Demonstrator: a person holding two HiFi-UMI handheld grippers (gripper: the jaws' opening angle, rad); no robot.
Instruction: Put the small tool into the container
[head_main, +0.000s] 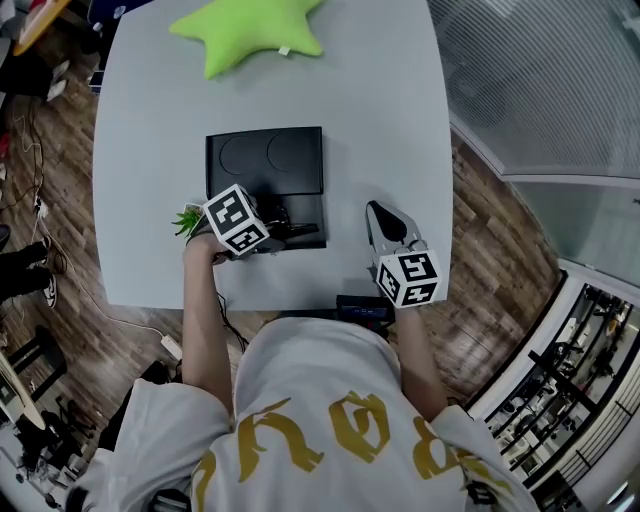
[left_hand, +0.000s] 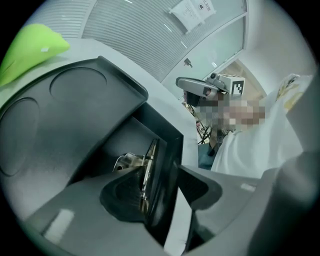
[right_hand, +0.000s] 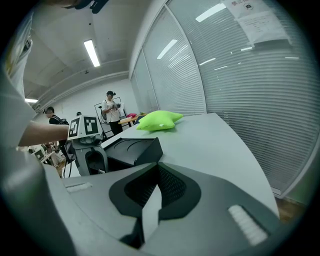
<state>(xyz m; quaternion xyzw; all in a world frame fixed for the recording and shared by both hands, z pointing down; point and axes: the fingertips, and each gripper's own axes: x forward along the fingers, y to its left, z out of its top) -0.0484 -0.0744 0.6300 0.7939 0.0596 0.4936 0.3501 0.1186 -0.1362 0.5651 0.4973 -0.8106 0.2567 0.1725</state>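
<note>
A black container (head_main: 265, 160) with two round recesses and an open lower compartment lies mid-table. My left gripper (head_main: 295, 230) reaches in from the left along the container's near wall. In the left gripper view a small metal tool (left_hand: 131, 161) lies inside the compartment against the left pad, and the black wall (left_hand: 167, 150) stands between the jaws. A strip of table shows between that wall and the right jaw, so the left gripper (left_hand: 162, 185) is open. My right gripper (head_main: 380, 215) hovers to the right of the container, shut and empty (right_hand: 155, 195).
A green star cushion (head_main: 250, 30) lies at the table's far end. A small green plant (head_main: 188, 220) sits beside my left gripper. A dark device (head_main: 362, 305) sits at the table's near edge. A glass wall with blinds (head_main: 540, 80) runs along the right.
</note>
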